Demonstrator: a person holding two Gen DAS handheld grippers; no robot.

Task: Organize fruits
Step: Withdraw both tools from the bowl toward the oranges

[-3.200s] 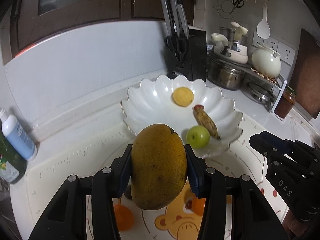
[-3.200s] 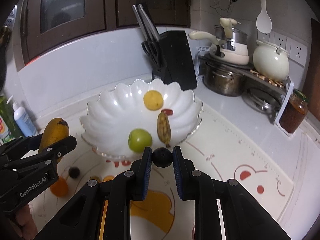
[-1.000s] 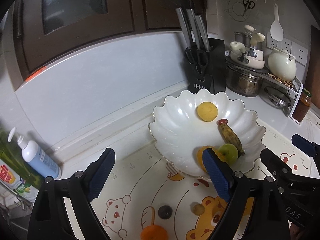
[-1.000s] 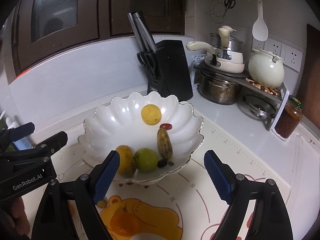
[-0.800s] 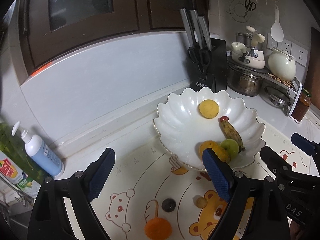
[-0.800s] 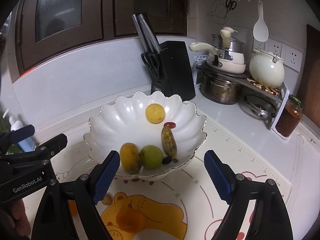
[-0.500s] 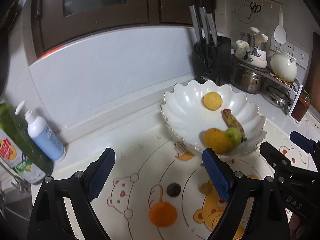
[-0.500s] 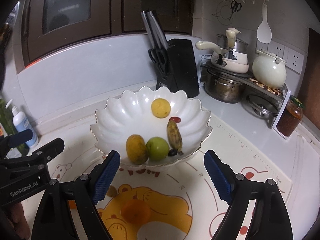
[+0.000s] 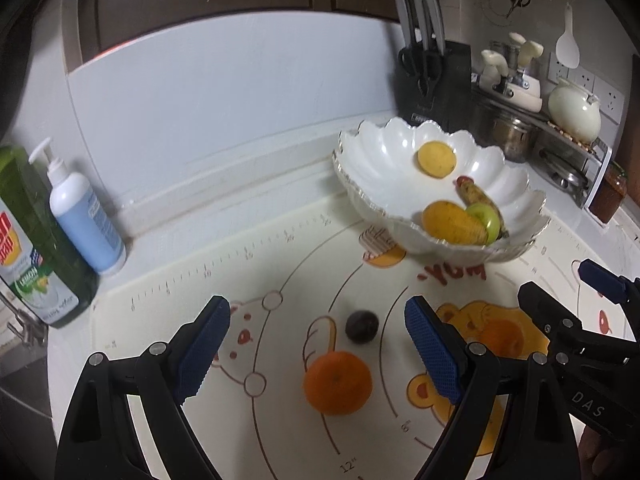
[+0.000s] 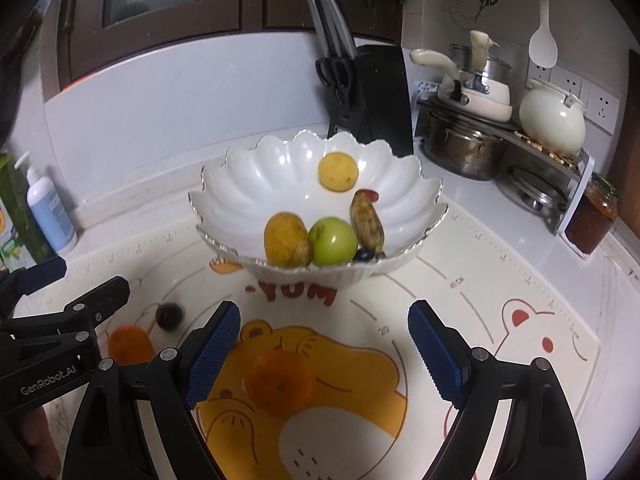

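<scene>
Both grippers spread and empty over the bear-print mat, fruit bowl beyond.

The left gripper [image 9: 316, 334] frames an orange [image 9: 337, 382] and a dark plum [image 9: 361, 327] on the mat [image 9: 240, 280], nearer than the white bowl [image 9: 372, 160]. Only the right wrist view shows a second orange [image 10: 279, 384], before the right gripper [image 10: 324, 354], and a small dark fruit [image 10: 363, 255] at the bowl's near rim beside mango [image 10: 286, 240], green apple [image 10: 334, 241] and banana [image 10: 367, 222].

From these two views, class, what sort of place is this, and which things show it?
Most likely a home kitchen worktop: a knife block stands against the backsplash, pots sit stacked on a rack, and a white fruit bowl rests on a baking mat.
</scene>
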